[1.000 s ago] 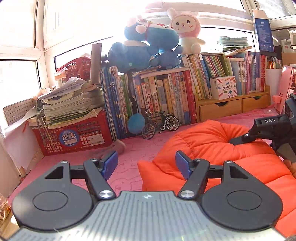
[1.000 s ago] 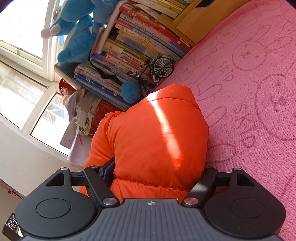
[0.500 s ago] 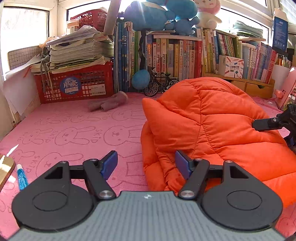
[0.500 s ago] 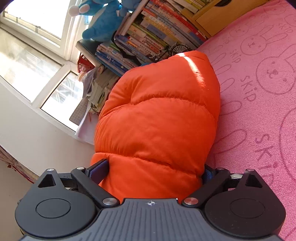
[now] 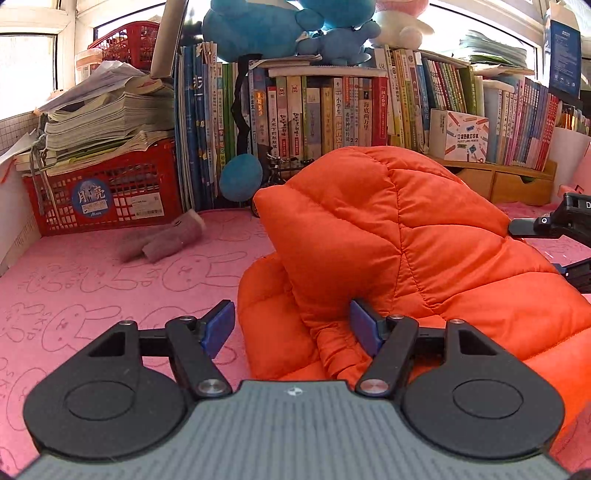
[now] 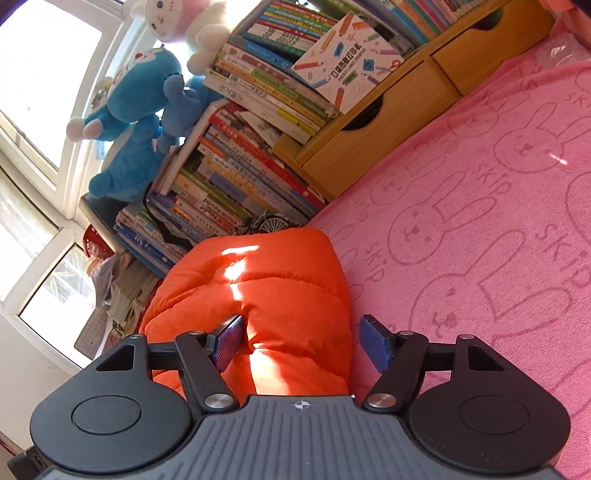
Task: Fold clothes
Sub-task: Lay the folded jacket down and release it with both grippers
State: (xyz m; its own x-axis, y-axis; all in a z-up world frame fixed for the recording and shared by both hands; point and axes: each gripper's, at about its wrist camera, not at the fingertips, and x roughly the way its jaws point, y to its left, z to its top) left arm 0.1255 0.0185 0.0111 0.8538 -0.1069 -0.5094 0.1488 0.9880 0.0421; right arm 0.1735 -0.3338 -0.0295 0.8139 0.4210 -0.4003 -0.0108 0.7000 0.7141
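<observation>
Puffy orange quilted down jacket (image 5: pixel 399 236) lies bunched in a mound on the bench, which is covered by a pink cloth printed with rabbit outlines (image 5: pixel 92 288). The mound sits right of centre in the left wrist view, its near edge reaching down to the camera.

Left hand-held gripper (image 5: pixel 291 326): blue-padded jaws spread apart. The near left corner of the jacket lies between them; the right pad touches a fold of orange fabric, the left pad stands clear over the pink cloth. Released, nothing pinched.

Right hand-held gripper (image 6: pixel 304 343): jaws are closing, with a lobe of the jacket (image 6: pixel 266 295) between them. The left pad presses into a crease of the fabric; the right pad stands apart from it over the pink cloth. Not clenched on the jacket. Part of this gripper's black frame also shows at the far right edge of the left wrist view, beside the jacket.

Far side of the bench: a row of upright books (image 5: pixel 332 107), a red plastic mesh crate (image 5: pixel 107 195) stacked with papers at far left, a wooden drawer unit (image 6: pixel 388 114) at far right. Blue plush toys (image 5: pixel 280 26) sit on top of the books. A small model bicycle (image 6: pixel 271 223) stands just behind the jacket. A greyish-pink fuzzy roll of fabric (image 5: pixel 166 240) lies on the cloth left of the jacket, well apart from it.
</observation>
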